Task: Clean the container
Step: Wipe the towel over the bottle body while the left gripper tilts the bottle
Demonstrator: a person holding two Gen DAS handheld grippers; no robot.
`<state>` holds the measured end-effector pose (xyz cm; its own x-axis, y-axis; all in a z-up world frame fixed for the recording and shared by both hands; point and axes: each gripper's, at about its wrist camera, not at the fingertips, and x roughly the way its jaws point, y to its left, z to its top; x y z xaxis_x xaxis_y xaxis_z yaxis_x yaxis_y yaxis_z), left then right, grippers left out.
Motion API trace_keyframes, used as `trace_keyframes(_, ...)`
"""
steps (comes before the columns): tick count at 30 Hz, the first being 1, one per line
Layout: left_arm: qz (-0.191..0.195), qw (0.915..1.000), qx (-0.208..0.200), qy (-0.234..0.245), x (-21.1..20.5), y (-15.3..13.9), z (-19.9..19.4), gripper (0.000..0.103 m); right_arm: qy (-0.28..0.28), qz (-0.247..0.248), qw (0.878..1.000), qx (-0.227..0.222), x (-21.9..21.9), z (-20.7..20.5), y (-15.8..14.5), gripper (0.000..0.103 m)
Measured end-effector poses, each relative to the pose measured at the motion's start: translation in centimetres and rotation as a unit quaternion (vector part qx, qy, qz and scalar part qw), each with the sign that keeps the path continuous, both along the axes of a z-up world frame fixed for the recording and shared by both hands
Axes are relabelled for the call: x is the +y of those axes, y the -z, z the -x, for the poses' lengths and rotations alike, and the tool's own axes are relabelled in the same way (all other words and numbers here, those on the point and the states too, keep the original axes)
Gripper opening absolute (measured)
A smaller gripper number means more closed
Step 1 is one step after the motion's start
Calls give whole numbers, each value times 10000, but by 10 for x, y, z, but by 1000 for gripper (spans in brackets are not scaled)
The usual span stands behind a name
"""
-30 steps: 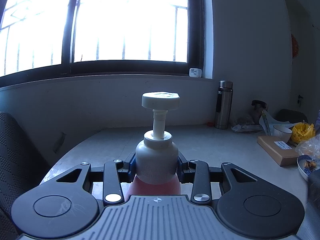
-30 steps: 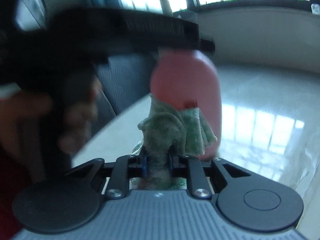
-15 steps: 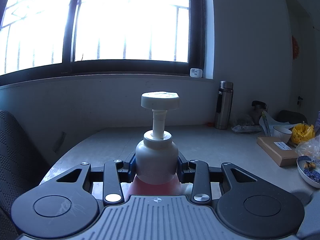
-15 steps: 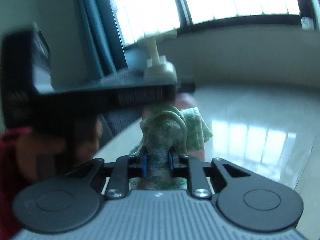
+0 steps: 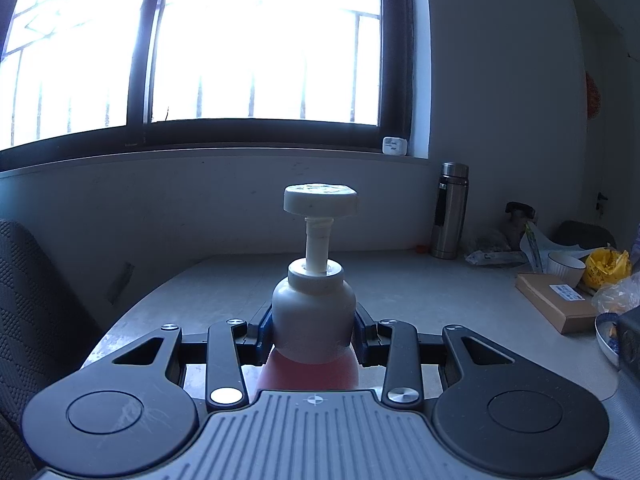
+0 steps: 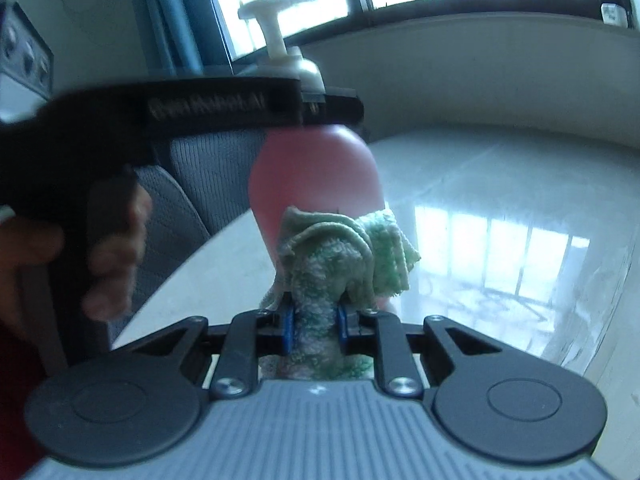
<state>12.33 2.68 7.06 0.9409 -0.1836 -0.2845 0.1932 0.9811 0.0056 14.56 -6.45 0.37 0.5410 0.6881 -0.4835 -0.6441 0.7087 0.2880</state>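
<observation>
A pink pump bottle (image 5: 314, 312) with a white neck and white pump head stands upright between the jaws of my left gripper (image 5: 314, 334), which is shut on its shoulder. In the right wrist view the same pink pump bottle (image 6: 316, 172) is held from the left by the left gripper (image 6: 320, 110). My right gripper (image 6: 314, 320) is shut on a bunched green cloth (image 6: 344, 252), which presses against the lower front of the bottle. The bottle's base is hidden behind the cloth.
A pale table (image 5: 400, 280) carries a steel flask (image 5: 450, 210), a cardboard box (image 5: 554, 300), a white bowl (image 5: 566, 268), a yellow bag (image 5: 606, 266) and a blue-rimmed dish (image 5: 606, 334) at the right. A grey chair (image 5: 24, 304) stands at left. A window wall lies behind.
The right gripper with the cloth has moved up and then back down along the bottle's side. The left gripper and bottle have stayed still.
</observation>
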Motion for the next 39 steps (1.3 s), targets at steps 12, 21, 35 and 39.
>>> trace_keyframes(12,27,10000,-41,7,0,2,1,38,30,-191,9996,-193,7,9,-14,20)
trace_keyframes(21,48,10000,-66,-10,-3,3,2,38,134,-553,9962,-658,-1,5,-34,21)
trace_keyframes(35,82,9999,-74,-95,0,3,2,38,144,99,9994,306,61,-62,6,21)
trace_keyframes(39,73,9999,-74,-78,1,3,2,38,155,78,9996,243,92,-81,-6,21)
